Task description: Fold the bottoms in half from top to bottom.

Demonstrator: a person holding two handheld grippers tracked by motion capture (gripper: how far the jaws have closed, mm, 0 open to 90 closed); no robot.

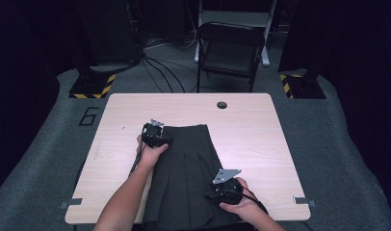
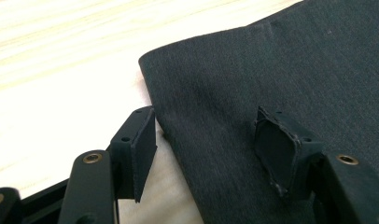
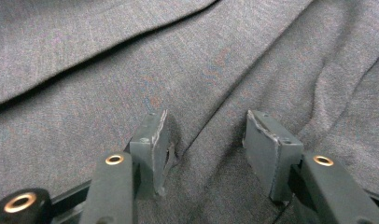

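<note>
A dark grey pleated garment [image 1: 184, 163] lies flat on the light wooden table [image 1: 251, 134], reaching from the middle to the near edge. My left gripper [image 1: 157, 134] is at its far left corner. In the left gripper view the gripper [image 2: 206, 149] is open and straddles the cloth's edge, with one jaw over the bare table [image 2: 61, 70] and the other over the garment [image 2: 271, 70]. My right gripper [image 1: 222, 190] is low over the garment's near right part. It [image 3: 208, 144] is open, its tips rest on the garment [image 3: 131, 70], and a shallow crease runs between them.
A round cable hole [image 1: 222, 105] sits near the table's far edge. Behind the table stands a dark folding chair [image 1: 230, 48]. Stand bases with yellow-black tape [image 1: 92, 85] flank it, and cables [image 1: 160, 67] run across the floor. Bare wood lies to the right of the garment.
</note>
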